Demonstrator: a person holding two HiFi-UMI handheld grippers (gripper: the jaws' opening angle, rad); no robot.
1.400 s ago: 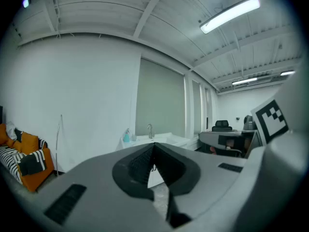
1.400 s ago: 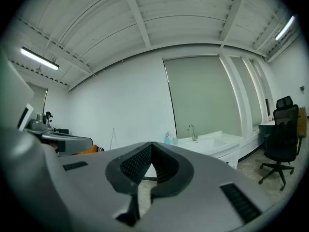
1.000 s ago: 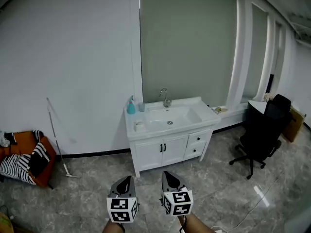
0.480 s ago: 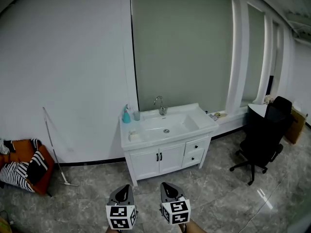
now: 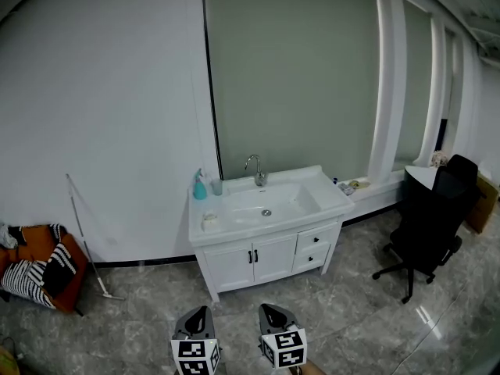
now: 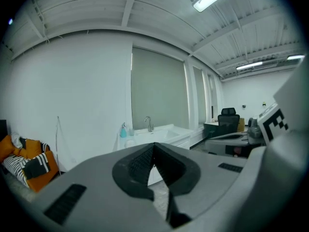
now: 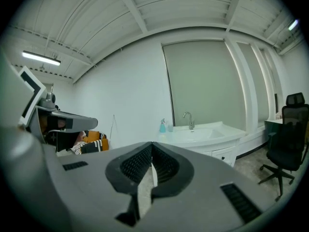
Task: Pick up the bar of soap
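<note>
The bar of soap (image 5: 208,219) is a small pale block on the left end of the white vanity counter (image 5: 312,209), in front of a blue dispenser bottle (image 5: 200,187). The vanity stands against the far wall, several steps away across the floor. My left gripper (image 5: 198,316) and right gripper (image 5: 271,313) sit side by side at the bottom of the head view, both pointing toward the vanity. In each gripper view the two tips meet with nothing between them: left gripper (image 6: 154,144), right gripper (image 7: 152,144). Both are shut and empty.
A faucet (image 5: 255,170) rises behind the basin. A black office chair (image 5: 428,221) stands at the right. An orange seat with striped cushions (image 5: 35,272) and a leaning mop (image 5: 86,237) are at the left wall. Grey tiled floor (image 5: 234,295) lies between me and the vanity.
Both grippers have sunk toward the bottom edge of the head view and stay shut. The vanity has shifted slightly left in the picture.
</note>
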